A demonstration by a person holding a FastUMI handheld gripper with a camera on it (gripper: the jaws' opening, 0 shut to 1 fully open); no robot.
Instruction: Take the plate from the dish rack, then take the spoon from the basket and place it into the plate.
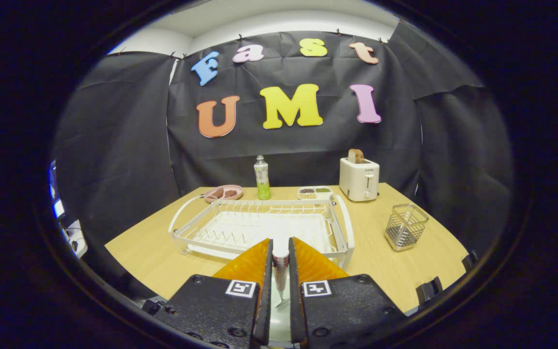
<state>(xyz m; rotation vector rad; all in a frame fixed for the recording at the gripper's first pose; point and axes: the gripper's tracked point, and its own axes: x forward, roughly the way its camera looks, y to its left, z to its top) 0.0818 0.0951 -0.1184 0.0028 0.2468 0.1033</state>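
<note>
My gripper (280,244) is shut on the spoon (280,271), whose striped handle stands between the two fingers. The spoon's metal end points down toward a pale plate (279,324), a strip of which shows in the narrow gap under the fingers. I cannot tell whether the spoon touches the plate. Just beyond the fingertips the white wire dish rack (342,228) stands on the wooden table with no dishes in it. The wire basket (405,227) stands to the right of the rack, with nothing visible inside.
Along the back of the table (138,252) stand a pink dish with food (223,193), a green bottle (261,178), a small compartment tray (315,192) and a white toaster (359,178) with a slice of bread in it. Black cloth walls close in behind and on both sides.
</note>
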